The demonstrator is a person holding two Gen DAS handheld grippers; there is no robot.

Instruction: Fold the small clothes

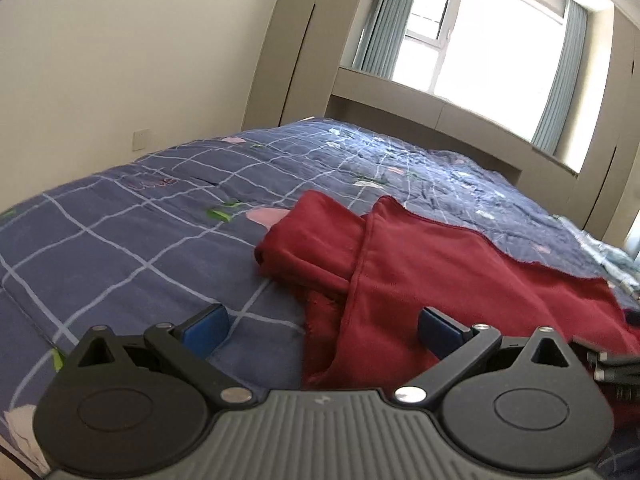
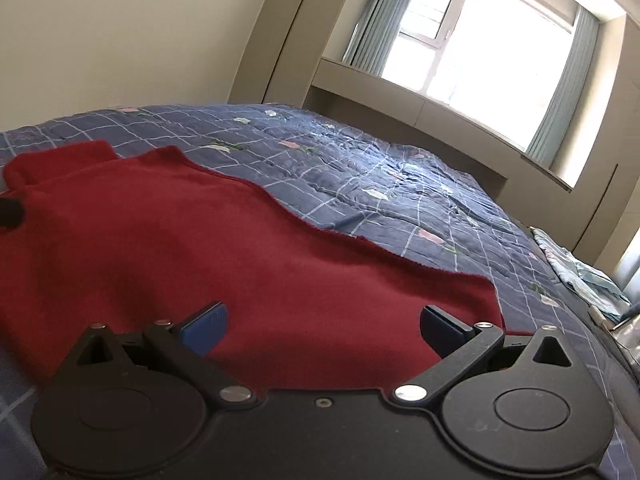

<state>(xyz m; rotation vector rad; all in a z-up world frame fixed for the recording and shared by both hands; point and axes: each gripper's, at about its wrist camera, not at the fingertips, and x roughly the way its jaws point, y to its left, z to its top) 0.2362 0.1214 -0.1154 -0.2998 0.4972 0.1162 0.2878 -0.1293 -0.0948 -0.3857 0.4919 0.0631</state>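
A dark red garment (image 1: 420, 264) lies spread on the blue checked bedspread (image 1: 140, 232); one part is folded over at its left side. My left gripper (image 1: 322, 326) is open, low over the garment's near left edge, with nothing between its blue pads. In the right wrist view the same red garment (image 2: 200, 240) fills the lower left. My right gripper (image 2: 324, 326) hovers open just above its near edge, holding nothing. A black piece of the other gripper shows at the left edge of this view (image 2: 10, 210).
The bed runs back to a beige headboard ledge (image 1: 440, 120) under a bright window (image 1: 492, 40) with blue-grey curtains. A cream wall stands on the left. Pale blue patterned cloth (image 2: 580, 276) lies at the bed's far right edge.
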